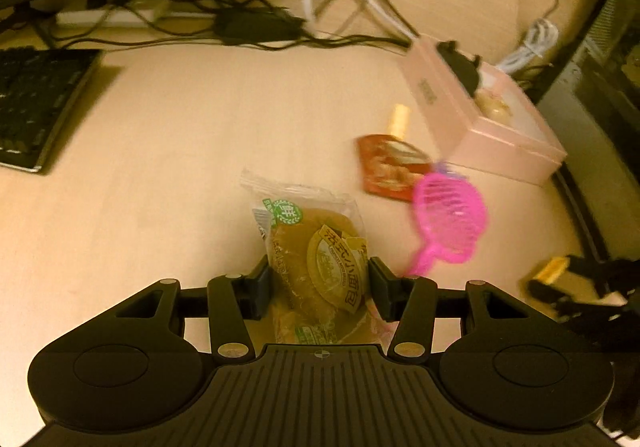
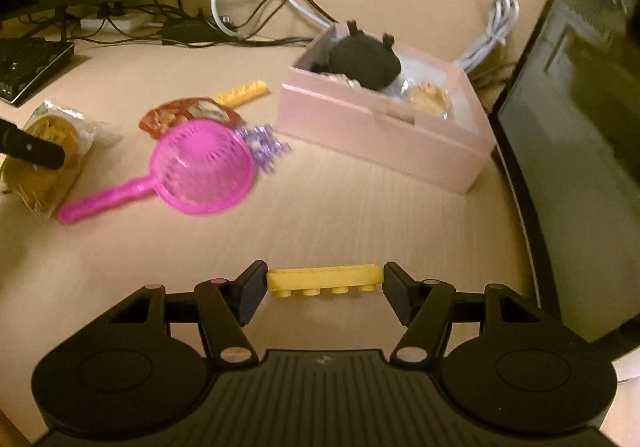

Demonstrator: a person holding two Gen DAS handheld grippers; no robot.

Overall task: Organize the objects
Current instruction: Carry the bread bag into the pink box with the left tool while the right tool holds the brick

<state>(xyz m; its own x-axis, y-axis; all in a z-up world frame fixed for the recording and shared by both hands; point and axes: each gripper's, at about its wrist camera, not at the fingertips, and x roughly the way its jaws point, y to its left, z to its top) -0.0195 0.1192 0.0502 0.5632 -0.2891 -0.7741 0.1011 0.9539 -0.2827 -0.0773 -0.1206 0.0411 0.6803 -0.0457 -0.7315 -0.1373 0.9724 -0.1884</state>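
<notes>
Cluttered counter [image 2: 320,215], pink box [image 2: 384,127] upper right of frame: left tongs [image 1: 319,279] clamp the bread packet [image 1: 320,255], right tongs [image 2: 324,281] pinch the yellow brick [image 2: 324,279] endwise; carry both level over the box rim before letting go.

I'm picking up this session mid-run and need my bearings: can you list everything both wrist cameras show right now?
bread packet: 1, clear wrap, brown bun, between left gripper's fingers
yellow brick: 1, between right gripper's fingers
second yellow brick: 1, on desk behind snack packet
pink strainer: 1, mid-desk
red snack packet: 1, behind strainer
purple trinket: 1, right of strainer
pink box: 1, open, holds black plush and wrapped snacks
keyboard: 1, black, far left
cables: several, black and white, back of desk
left gripper: black
right gripper: black
</notes>
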